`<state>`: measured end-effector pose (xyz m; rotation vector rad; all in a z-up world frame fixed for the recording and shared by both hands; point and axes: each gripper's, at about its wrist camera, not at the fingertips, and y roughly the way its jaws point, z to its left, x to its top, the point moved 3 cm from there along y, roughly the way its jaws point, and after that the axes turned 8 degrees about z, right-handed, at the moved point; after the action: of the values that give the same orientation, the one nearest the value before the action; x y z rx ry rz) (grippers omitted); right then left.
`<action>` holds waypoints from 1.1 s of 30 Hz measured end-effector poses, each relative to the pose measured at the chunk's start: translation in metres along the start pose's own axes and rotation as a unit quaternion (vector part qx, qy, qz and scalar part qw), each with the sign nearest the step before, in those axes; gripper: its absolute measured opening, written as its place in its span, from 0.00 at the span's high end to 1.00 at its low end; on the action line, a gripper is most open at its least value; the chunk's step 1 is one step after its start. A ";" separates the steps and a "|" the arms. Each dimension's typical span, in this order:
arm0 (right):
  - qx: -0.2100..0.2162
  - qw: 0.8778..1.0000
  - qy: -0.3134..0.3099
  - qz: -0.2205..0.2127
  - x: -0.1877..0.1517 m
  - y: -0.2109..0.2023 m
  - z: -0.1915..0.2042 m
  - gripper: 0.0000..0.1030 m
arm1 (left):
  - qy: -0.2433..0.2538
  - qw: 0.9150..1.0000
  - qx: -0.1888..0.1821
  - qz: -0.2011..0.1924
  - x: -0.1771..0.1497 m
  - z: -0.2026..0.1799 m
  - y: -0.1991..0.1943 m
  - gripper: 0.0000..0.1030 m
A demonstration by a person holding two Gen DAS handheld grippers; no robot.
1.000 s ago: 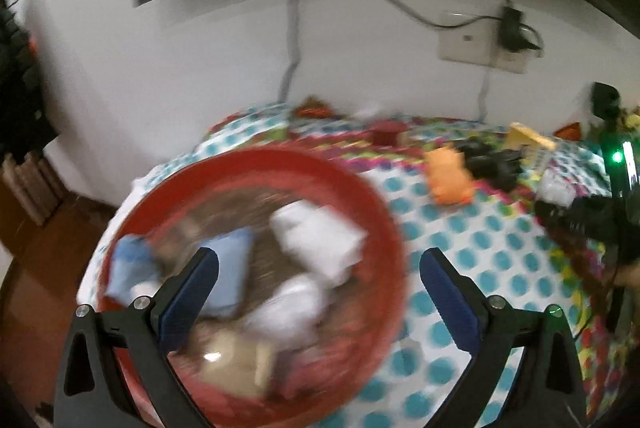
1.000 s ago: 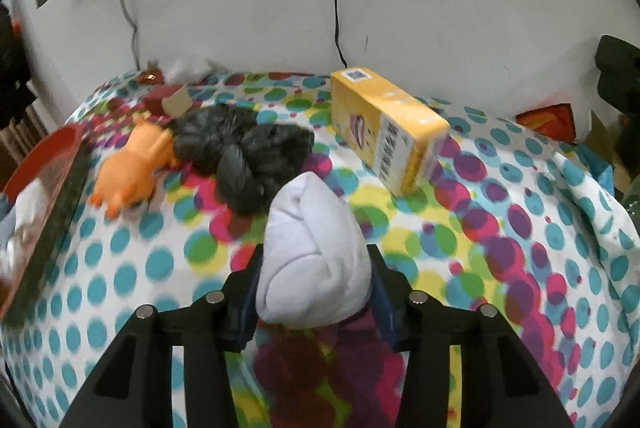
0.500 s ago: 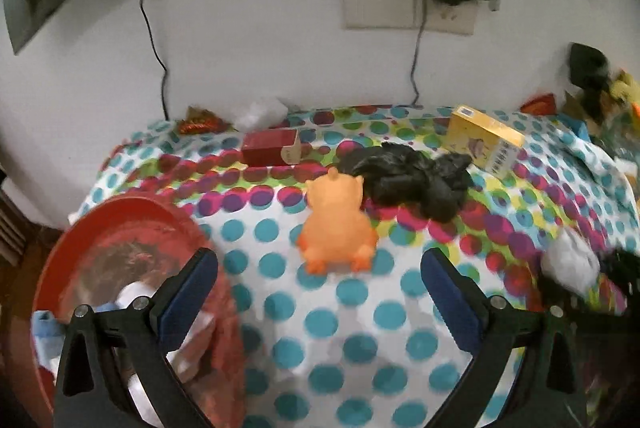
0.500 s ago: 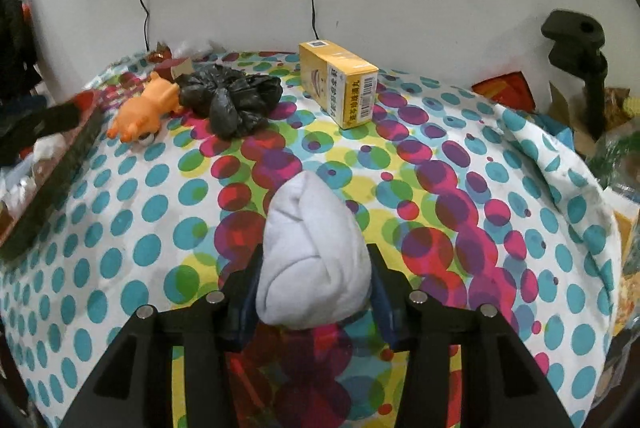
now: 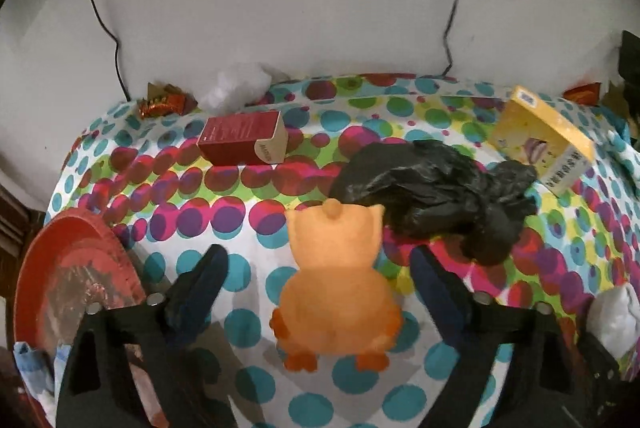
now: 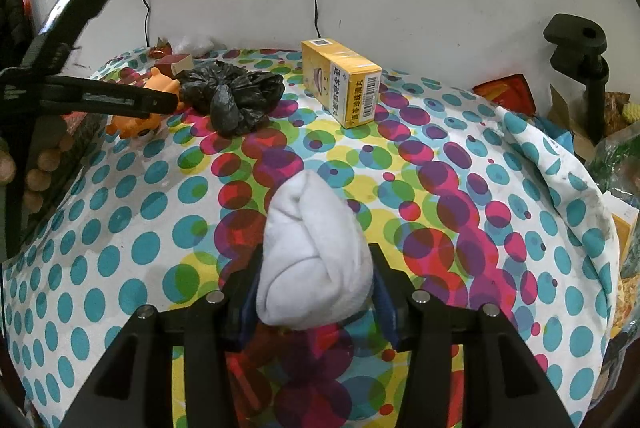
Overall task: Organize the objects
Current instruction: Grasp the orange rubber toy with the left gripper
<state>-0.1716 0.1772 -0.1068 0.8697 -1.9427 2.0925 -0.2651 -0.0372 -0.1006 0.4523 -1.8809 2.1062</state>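
Step in hand, toy pickup: left gripper [image 5: 318, 274], jaws apart and just closing, straddles orange toy [image 5: 336, 292] at lower centre; next, clamp and lift; right gripper [image 6: 316, 292] clamped on white sock [image 6: 316, 256].

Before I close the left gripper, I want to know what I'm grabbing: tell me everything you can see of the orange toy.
The orange toy is a soft-looking, rubbery animal figure with two ears and darker orange feet. It lies on the polka-dot cloth, between the left gripper's fingers, whose jaws have just been closing without yet touching it. Its head meets the black plastic bag.
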 end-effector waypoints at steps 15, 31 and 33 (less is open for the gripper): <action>0.000 1.000 0.002 -0.001 0.000 0.004 -0.001 0.52 | -0.001 1.000 -0.011 0.005 -0.014 -0.008 -0.006 0.49; -0.001 1.000 0.002 -0.001 -0.001 0.004 -0.002 0.52 | 0.010 1.000 -0.020 -0.014 -0.060 -0.021 -0.054 0.54; -0.002 1.000 0.001 -0.001 -0.001 0.004 -0.001 0.52 | 0.017 0.999 -0.020 -0.020 -0.064 -0.021 -0.060 0.54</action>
<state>-0.1732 0.1782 -0.1106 0.8667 -1.9442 2.0864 -0.1829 -0.0092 -0.0749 0.4387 -1.8761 2.0348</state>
